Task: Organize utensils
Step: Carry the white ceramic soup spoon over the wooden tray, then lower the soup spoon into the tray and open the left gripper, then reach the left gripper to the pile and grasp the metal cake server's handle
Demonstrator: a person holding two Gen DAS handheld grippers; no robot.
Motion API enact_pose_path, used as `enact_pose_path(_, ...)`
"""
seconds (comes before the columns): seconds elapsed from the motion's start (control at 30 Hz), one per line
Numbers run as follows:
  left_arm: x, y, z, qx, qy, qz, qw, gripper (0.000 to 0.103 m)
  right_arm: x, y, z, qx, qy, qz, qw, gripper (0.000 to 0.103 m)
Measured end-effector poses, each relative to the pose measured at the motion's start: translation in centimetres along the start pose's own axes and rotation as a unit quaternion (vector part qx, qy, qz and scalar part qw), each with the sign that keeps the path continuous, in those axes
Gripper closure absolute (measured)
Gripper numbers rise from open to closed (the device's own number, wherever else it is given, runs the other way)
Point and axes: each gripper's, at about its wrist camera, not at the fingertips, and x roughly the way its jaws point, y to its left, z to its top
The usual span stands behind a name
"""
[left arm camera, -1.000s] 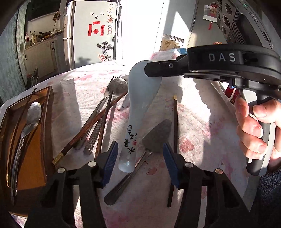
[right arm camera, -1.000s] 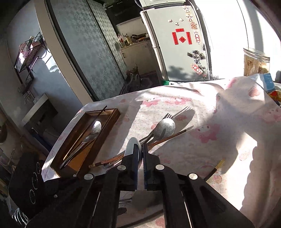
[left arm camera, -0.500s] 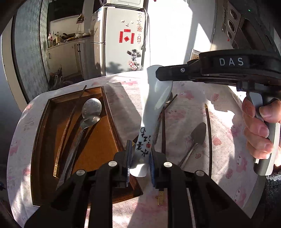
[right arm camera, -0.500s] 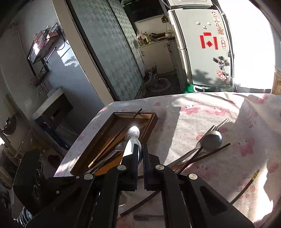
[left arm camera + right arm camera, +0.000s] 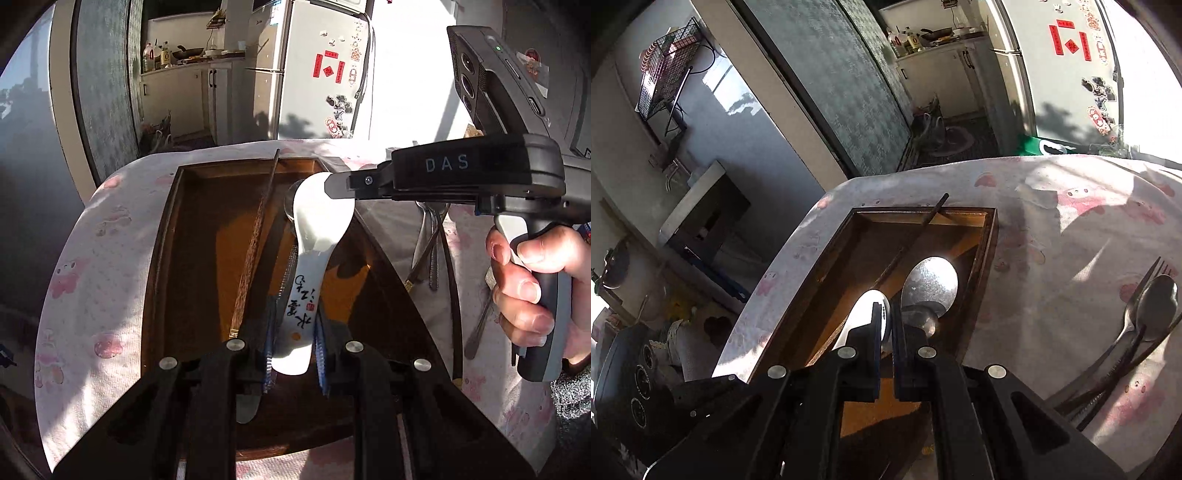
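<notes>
- My left gripper (image 5: 293,347) is clenched on the handle end of the white ceramic spoon (image 5: 314,266); both blue pads press its sides, the jaws having just closed in on it.
- My right gripper (image 5: 888,321) is clenched too, pinching the rim of the spoon's bowl. In the left wrist view its fingertips (image 5: 338,186) reach in from 3 o'clock onto the bowl at about 12 o'clock of the spoon.
- The spoon (image 5: 862,317) hangs between the two grippers above the wooden tray (image 5: 162,258), bowl toward the far end, handle with black calligraphy and a red seal toward me. I cannot tell whether it touches anything in the tray.
- In the tray (image 5: 988,251) lie a large metal spoon (image 5: 931,284), bowl toward 12 o'clock, a second metal spoon bowl partly hidden under my right fingers, and a dark chopstick (image 5: 258,236) whose tip sticks out over the far rim.
- A hand (image 5: 532,280) at 3 o'clock in the left wrist view wraps the right gripper's handle.
- On the pink-patterned tablecloth (image 5: 1071,221), at 3 o'clock of the tray, a metal fork (image 5: 1137,295), another metal spoon (image 5: 1158,306) and dark chopsticks lie bunched together, well apart from the tray.
</notes>
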Motion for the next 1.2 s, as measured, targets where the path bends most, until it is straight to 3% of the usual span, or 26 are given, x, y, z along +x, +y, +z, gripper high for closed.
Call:
enact_pose_path(0.47, 1.1, 0.6, -0.4, -0.009, 0.012, 0.0, 0.9999, 0.082, 2.3, 1.6, -0.4, -0.045, 0.017, -0.041, 0.998, 0.098)
enact_pose_path(0.5, 1.3, 0.8, -0.2, -0.008, 0.013, 0.0, 0.9999, 0.082, 2.1, 1.8, -0.5, -0.047, 0.016, -0.043, 0.998, 0.095)
enact_pose_path(0.57, 1.2, 0.7, -0.2, -0.009, 0.014, 0.002, 0.9999, 0.081, 1.4, 2.1, -0.5, -0.046, 0.006, -0.045, 0.998, 0.07)
enact_pose_path(0.63, 0.7, 0.7, -0.1, -0.009, 0.009, 0.005, 0.9999, 0.062, 0.2, 2.0, -0.6, -0.042, -0.007, -0.038, 0.998, 0.051)
enact_pose_path(0.67, 0.3, 0.6, -0.1, -0.007, 0.003, 0.007, 0.9999, 0.057, -0.6, 1.9, -0.6, -0.043, -0.012, -0.036, 0.998, 0.045)
enact_pose_path(0.8, -2.0, -1.0, -0.1, 0.013, -0.023, 0.003, 0.9996, 0.033, -4.7, 0.6, -0.9, -0.047, -0.033, -0.048, 0.997, 0.04)
enact_pose_path(1.03, -3.0, -6.2, -0.7, 0.046, -0.028, -0.042, 0.9977, 0.024, -12.0, -4.5, -2.6, -0.029, -0.051, -0.105, 0.993, 0.039)
enact_pose_path(1.2, -2.3, -10.0, -1.7, 0.061, -0.017, -0.083, 0.9945, 0.024, -15.7, -8.4, -5.7, -0.003, -0.051, -0.129, 0.99, 0.039)
